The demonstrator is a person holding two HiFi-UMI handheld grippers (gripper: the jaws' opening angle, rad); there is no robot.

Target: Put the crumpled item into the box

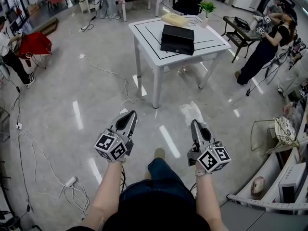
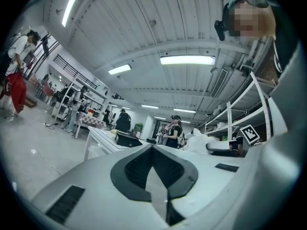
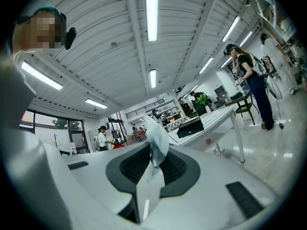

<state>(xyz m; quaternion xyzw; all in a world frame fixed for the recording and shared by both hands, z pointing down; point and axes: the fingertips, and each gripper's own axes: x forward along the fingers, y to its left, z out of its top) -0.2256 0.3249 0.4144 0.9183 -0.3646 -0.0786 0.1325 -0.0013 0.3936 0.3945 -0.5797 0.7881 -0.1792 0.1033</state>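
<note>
White crumpled paper (image 1: 191, 112) sits pinched in my right gripper (image 1: 196, 125). The jaws are clamped on its lower tail, and the puffed part stands up past the tips. My left gripper (image 1: 128, 120) carries nothing, its jaws together with no gap that I can see. Both point level over the glossy floor (image 1: 57, 95). The black box (image 1: 177, 38) waits on the white table (image 1: 144, 32), well apart from me and roughly straight ahead.

I judge this to be the carry, with the drop not yet begun. The grip is on a thin twist of paper, so I'd hold the clamp firm and avoid swinging the arm. From here I can't tell whether the box is open on top. It looks lidded, so the empty left gripper may have to lift the lid or steady the box. I'd come up to the near table edge, bring the paper right over the box, and only then let the jaws part.
</note>
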